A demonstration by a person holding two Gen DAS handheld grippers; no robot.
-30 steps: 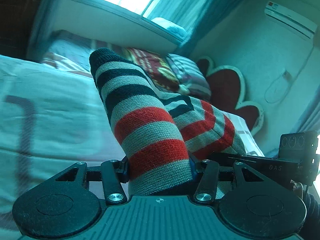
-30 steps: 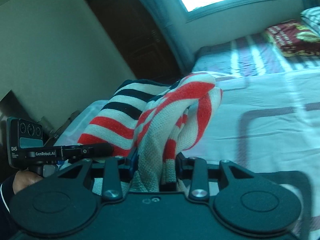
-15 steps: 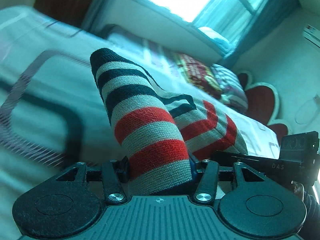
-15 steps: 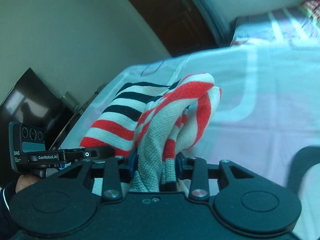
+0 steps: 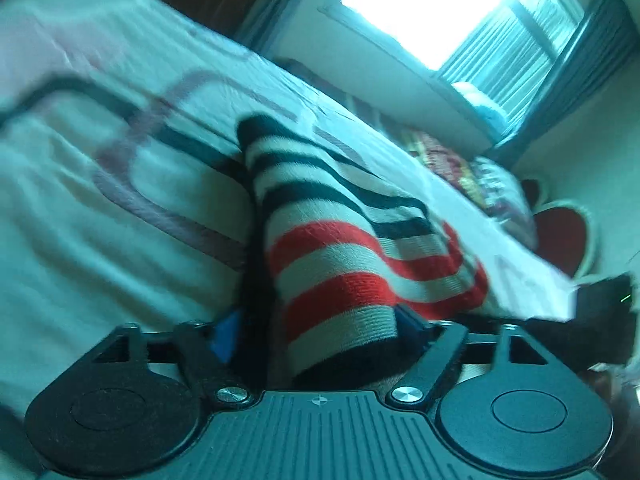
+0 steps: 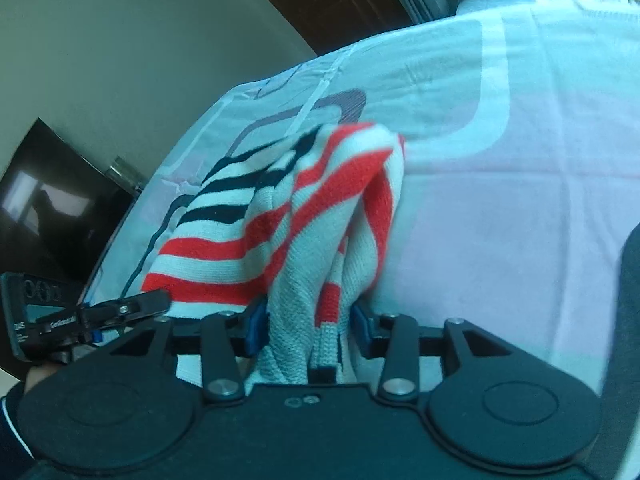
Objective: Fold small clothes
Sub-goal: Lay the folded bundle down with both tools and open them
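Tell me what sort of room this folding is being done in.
Almost certainly a bedroom. A wide bed with a patterned sheet fills both views, pillows lie at its far end under a curtained window, and a heart-shaped cushion or headboard stands beside them.

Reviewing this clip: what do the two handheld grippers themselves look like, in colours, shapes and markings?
Both are matte black. The left gripper has a ribbed body with a small crosshair mark, two round lobes, silver pivot screws and blue finger pads. The right gripper shares the lobes, screws and blue pads, but its body looks smooth. In the right view the other unit carries a white label, too blurred to read.
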